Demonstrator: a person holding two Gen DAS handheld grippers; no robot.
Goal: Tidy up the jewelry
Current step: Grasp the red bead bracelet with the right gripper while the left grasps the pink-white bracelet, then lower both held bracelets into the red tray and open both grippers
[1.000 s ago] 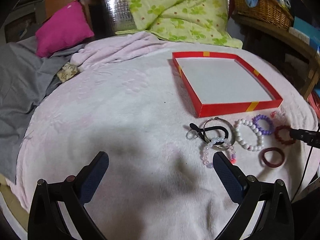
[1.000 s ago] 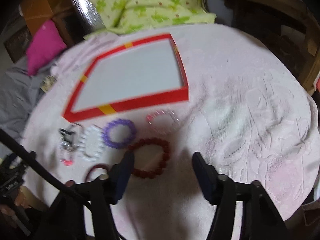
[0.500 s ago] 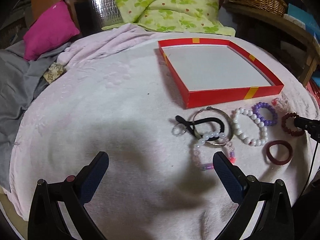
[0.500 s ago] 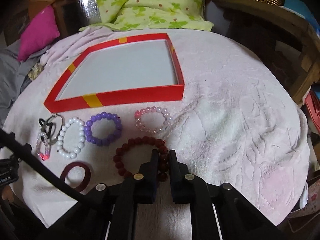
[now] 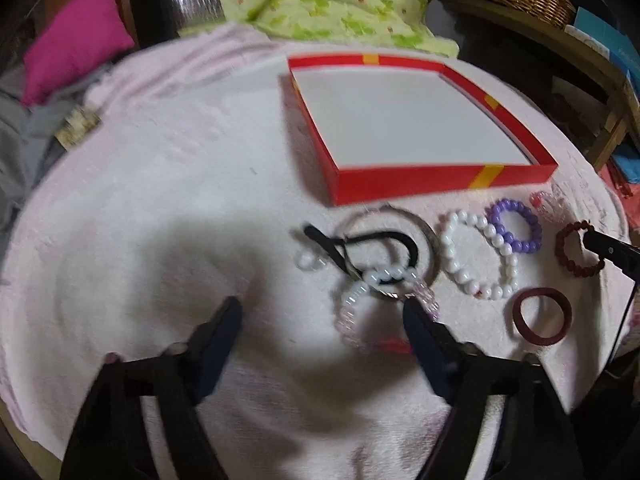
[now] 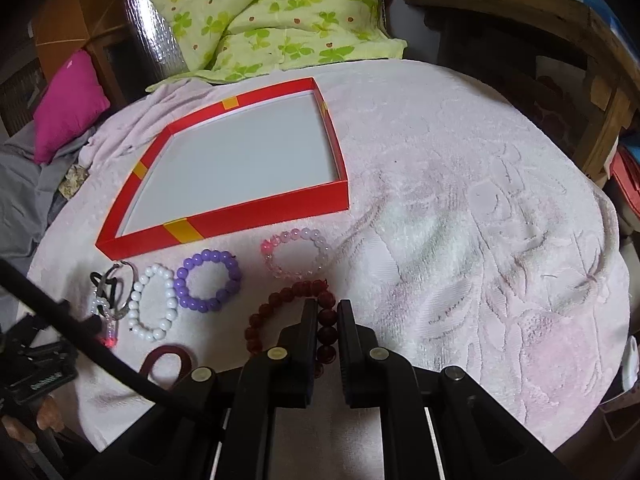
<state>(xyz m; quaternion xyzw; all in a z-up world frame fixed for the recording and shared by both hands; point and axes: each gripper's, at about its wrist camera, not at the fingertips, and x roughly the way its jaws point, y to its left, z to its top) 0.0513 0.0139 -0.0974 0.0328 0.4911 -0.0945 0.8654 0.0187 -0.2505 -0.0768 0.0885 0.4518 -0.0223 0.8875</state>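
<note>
Pinching the dark red round-bead bracelet (image 6: 288,312) between the two fingers of my right gripper (image 6: 324,312), I am holding only one or two beads on its near side, while the rest of the loop is lying on the pale pink towel-like cloth (image 6: 460,216). My left gripper (image 5: 320,316) is standing with its fingers spread wide and is holding nothing; its right finger is just beside the clear pink bead bracelet (image 5: 352,312), which is tangled with a black hair tie (image 5: 384,240) and a thin metal ring.

What is worrying me: round beads are slippery, so the bracelet may be rolling out of my pinch when I am lifting it. If the elastic is stretching, the hanging loop could be swinging and dragging the purple bead bracelet (image 6: 208,280) or the light pink bead bracelet (image 6: 298,254) near it. The shallow red cardboard box with yellow tape marks (image 6: 256,210) is empty and close behind, and its front wall could be catching the hanging beads if I am carrying too low.
</note>
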